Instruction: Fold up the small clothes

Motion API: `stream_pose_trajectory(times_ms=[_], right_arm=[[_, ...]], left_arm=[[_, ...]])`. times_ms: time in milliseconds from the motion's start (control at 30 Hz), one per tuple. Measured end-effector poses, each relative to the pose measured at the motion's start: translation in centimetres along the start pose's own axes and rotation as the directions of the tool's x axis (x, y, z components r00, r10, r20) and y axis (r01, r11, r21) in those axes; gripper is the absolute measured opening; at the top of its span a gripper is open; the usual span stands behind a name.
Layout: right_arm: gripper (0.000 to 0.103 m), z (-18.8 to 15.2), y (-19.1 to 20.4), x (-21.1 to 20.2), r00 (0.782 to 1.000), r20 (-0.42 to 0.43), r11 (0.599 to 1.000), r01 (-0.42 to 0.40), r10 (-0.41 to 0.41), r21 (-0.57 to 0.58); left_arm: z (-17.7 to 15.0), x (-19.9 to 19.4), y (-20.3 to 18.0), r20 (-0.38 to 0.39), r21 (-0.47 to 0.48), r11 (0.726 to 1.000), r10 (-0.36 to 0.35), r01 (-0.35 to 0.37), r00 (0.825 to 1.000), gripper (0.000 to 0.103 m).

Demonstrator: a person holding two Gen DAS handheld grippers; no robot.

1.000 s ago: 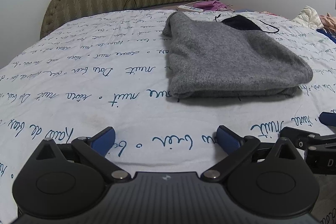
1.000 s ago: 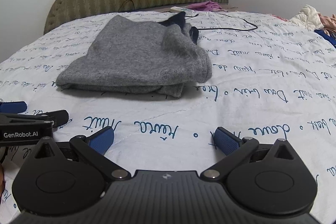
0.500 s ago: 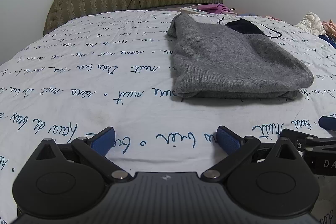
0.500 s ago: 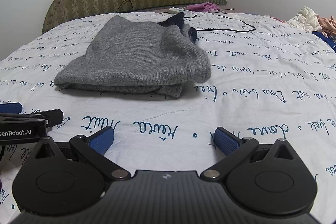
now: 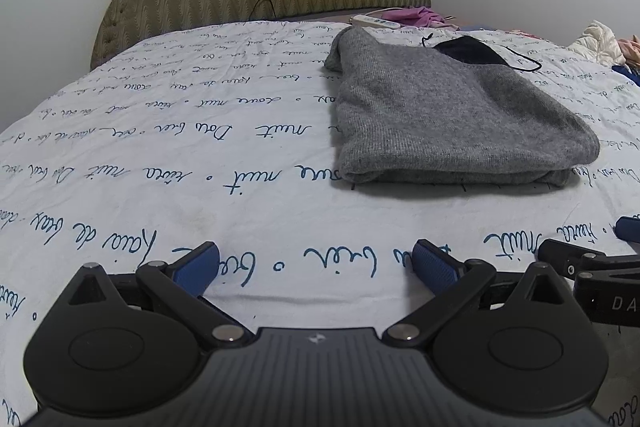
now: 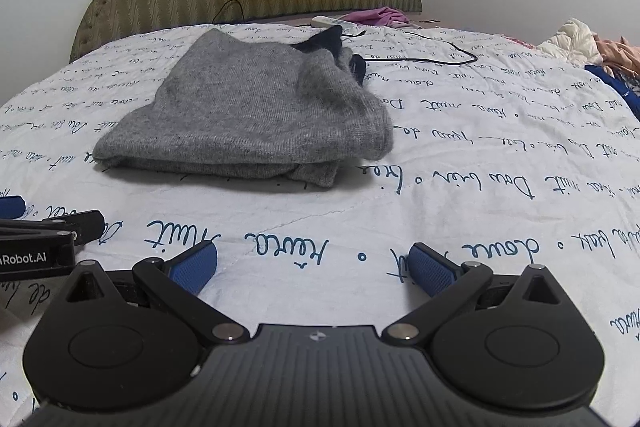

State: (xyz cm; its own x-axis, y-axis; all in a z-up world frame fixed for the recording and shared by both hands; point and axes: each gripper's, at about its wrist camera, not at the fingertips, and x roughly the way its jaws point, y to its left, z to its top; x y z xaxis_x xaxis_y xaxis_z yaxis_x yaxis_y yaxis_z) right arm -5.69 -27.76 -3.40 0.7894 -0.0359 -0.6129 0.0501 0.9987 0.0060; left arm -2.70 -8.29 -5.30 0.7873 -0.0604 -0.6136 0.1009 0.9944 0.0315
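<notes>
Both claws, left claw [image 5: 316, 263] and right claw [image 6: 314, 263], gape wide at frame bottom; folded sweater [image 5: 448, 119] lies mid-frame on the bed [image 5: 160, 155].

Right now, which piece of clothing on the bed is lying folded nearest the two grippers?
The grey sweater, folded flat on the bedsheet. The pink garment lies by the headboard and the white garment at the far right.

grey sweater [image 5: 448, 119]; white bedspread [image 5: 160, 155], blue script.
</notes>
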Motion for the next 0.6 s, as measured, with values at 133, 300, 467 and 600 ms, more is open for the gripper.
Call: stream_pose_trajectory(times_ms=[133,300,467,600], right_arm=[[0.103,-0.01,-0.27,-0.01,1.0,0.0,1.0,-0.009,0.009,0.011],[0.103,-0.04,-0.29,-0.02,1.0,0.001,1.0,-0.009,0.009,0.012],[0.103,-0.02,-0.28,-0.01,1.0,0.001,1.0,-0.011,0.011,0.014],[0.103,-0.03,-0.28,-0.02,1.0,0.001,1.0,-0.011,0.011,0.014]], left_arm=[[0.04,0.13,0.19,-0.005,-0.01,1.0,-0.009,0.009,1.0,0.103],[0.03,0.14,0.25,-0.008,-0.016,1.0,-0.015,0.015,1.0,0.103],[0.05,0.17,0.26,-0.008,-0.016,1.0,-0.015,0.014,1.0,0.103],[0.05,0.19,0.26,-0.008,-0.016,1.0,-0.014,0.014,1.0,0.103]])
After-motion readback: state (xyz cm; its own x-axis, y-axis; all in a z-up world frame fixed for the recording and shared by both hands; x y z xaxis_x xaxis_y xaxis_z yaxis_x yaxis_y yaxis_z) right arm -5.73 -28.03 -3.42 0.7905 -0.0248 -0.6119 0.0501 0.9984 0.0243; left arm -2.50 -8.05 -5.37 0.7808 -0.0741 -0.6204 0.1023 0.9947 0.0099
